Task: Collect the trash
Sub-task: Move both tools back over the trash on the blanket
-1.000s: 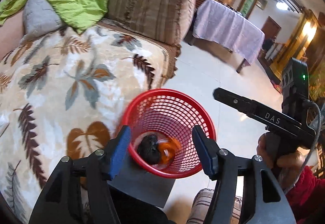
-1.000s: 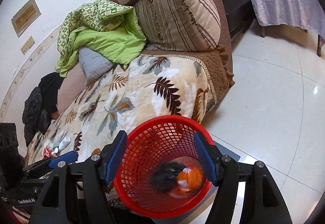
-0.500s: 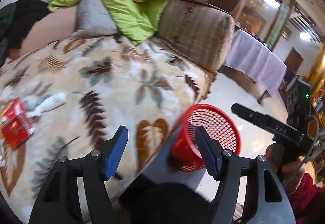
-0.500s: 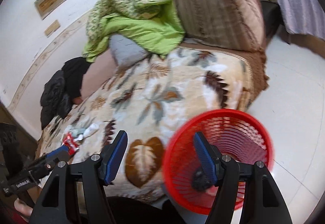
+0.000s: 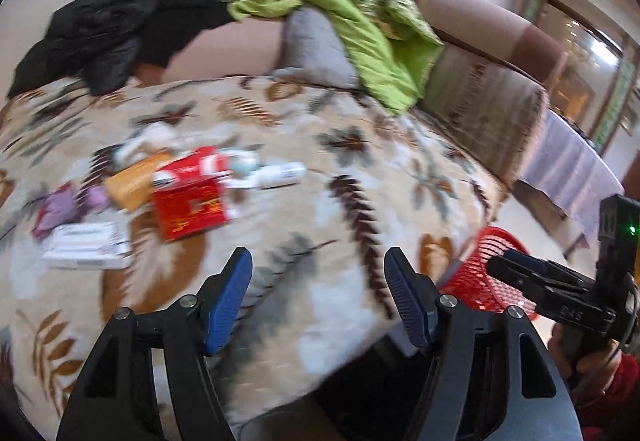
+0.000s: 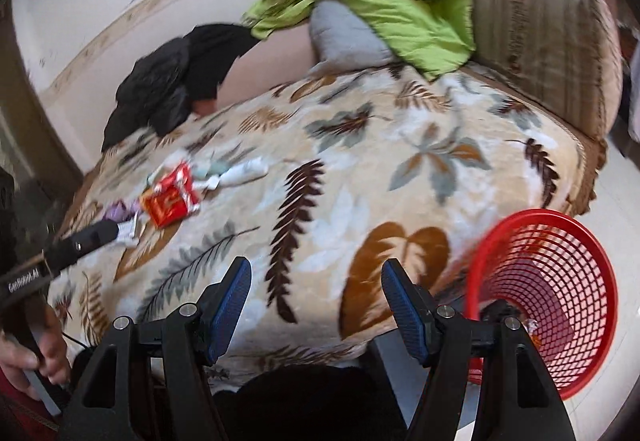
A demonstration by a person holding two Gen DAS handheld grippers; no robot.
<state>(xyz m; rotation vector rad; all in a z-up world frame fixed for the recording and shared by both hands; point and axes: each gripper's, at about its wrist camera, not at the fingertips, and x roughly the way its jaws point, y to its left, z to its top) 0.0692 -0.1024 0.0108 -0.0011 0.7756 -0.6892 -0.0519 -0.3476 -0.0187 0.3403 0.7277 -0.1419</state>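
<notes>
A pile of trash lies on the leaf-patterned blanket (image 5: 360,177): a red box (image 5: 188,205), an orange packet (image 5: 132,181), a white tube (image 5: 276,175), a white flat box (image 5: 86,245) and a purple wrapper (image 5: 60,205). The red box also shows in the right wrist view (image 6: 170,201). The red mesh basket (image 6: 548,297) stands on the floor at the sofa's right end (image 5: 500,273), with dark and orange trash inside. My left gripper (image 5: 320,301) is open and empty over the blanket's front edge. My right gripper (image 6: 316,301) is open and empty beside the basket.
A green quilt (image 5: 360,13), a grey pillow (image 5: 316,49) and black clothes (image 5: 120,25) lie along the sofa back. A striped cushion (image 6: 548,49) sits at the right end. A table with a lilac cloth (image 5: 572,161) stands beyond on the tiled floor.
Both grippers have swung left, away from above the basket toward the blanket. The trash pile has come into full view. Both grippers stay open and empty.
</notes>
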